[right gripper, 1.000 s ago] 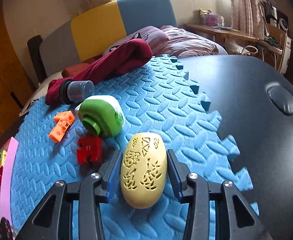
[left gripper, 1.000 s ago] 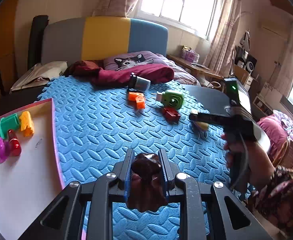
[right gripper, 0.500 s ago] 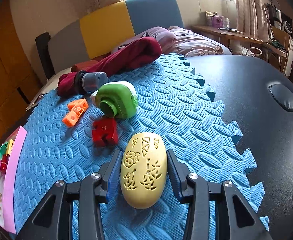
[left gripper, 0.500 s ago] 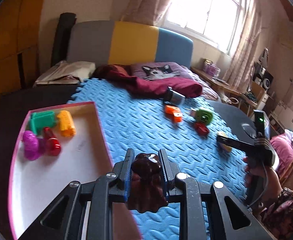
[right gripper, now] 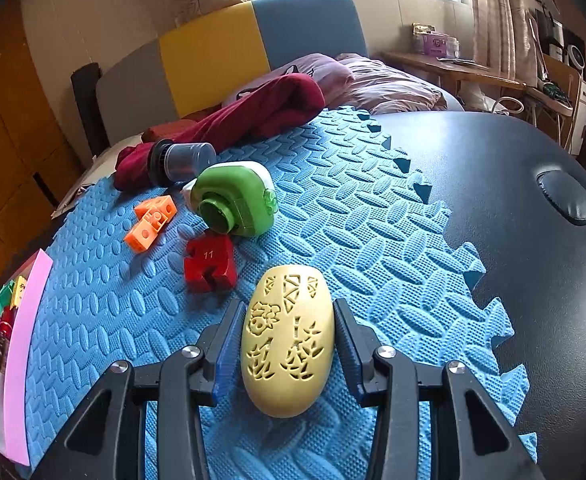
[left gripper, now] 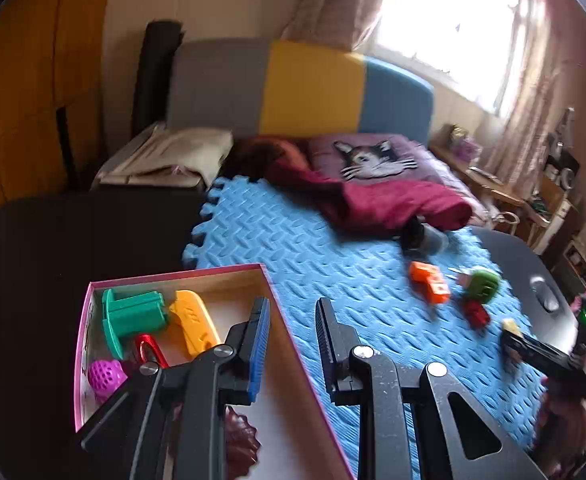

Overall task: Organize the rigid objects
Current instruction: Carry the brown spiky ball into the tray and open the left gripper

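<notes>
A blue foam mat (right gripper: 333, 208) covers part of a dark table (right gripper: 493, 184); its jigsaw edge leaves the table's right side bare. A maroon cloth (left gripper: 389, 200) lies bunched on the mat's far edge. Beyond it, a cat-print pillow (left gripper: 373, 154) rests before a grey, yellow and blue headboard (left gripper: 309, 88). A bright window (left gripper: 449, 20) with curtains stands behind.

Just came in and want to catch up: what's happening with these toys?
A person is sorting toys with two handheld grippers. The left gripper hangs open and empty over the pink-rimmed cardboard box, where a dark brown ridged toy lies beneath it. The right gripper is clamped on a cream perforated egg-shaped toy over the blue foam mat, where several toys are not yet sorted.
</notes>
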The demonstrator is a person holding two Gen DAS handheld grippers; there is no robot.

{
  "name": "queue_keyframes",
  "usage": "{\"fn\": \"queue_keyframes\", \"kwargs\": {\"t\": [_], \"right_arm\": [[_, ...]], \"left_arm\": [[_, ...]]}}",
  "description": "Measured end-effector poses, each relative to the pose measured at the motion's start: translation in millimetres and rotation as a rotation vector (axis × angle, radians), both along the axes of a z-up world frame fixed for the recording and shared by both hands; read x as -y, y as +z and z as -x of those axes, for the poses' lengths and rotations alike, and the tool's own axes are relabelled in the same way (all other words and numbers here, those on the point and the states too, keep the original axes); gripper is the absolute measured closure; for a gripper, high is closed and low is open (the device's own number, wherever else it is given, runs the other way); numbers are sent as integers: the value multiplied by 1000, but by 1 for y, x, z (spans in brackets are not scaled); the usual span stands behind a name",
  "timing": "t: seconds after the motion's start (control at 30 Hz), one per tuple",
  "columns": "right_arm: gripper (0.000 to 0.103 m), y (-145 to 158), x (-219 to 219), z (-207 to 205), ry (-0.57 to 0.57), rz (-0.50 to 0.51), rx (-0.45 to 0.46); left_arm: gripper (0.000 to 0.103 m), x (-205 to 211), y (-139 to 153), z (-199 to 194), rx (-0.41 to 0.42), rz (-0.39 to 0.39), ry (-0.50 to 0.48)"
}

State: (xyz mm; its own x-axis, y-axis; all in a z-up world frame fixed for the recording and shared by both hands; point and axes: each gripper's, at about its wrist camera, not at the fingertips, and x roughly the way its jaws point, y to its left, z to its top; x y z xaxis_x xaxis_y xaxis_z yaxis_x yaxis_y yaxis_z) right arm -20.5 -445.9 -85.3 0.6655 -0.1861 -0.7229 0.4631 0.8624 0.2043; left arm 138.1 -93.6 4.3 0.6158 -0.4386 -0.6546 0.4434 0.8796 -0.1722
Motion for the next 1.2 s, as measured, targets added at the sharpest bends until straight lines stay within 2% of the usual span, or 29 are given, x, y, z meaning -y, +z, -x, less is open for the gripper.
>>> {"fn": "queue_keyframes", "kwargs": {"t": [0.2, 0.37, 0.5, 0.63, 0.8, 0.83, 0.93, 1.0, 1.13, 1.2], "right_arm": [[59, 0, 2, 2, 2, -20, 15], [59, 0, 4, 3, 3, -29, 24], [59, 2, 5, 6, -2, -33, 44], [59, 7, 0, 9, 10, -7, 67], [59, 11, -6, 6, 35, 10, 67], [59, 12, -7, 6, 38, 9, 66], [59, 13, -12, 5, 52, 5, 66], [59, 16, -17, 5, 63, 11, 73], [59, 22, -27, 2, 88, 12, 86], [59, 25, -32, 1, 99, 8, 93]], "left_arm": [[79, -16, -4, -8, -16, 4, 44], [79, -37, -10, 8, -47, 21, 55], [76, -52, -19, 24, -51, -3, 91], [67, -58, -30, 31, -45, -49, 111], [66, -53, -45, 29, -63, -68, 102], [67, -52, -46, 28, -63, -72, 99], [79, -45, -48, 26, -44, -96, 81], [79, -42, -47, 25, -42, -96, 77], [79, -36, -41, 19, -52, -43, 67], [79, -27, -40, 12, -43, -52, 62]]}}
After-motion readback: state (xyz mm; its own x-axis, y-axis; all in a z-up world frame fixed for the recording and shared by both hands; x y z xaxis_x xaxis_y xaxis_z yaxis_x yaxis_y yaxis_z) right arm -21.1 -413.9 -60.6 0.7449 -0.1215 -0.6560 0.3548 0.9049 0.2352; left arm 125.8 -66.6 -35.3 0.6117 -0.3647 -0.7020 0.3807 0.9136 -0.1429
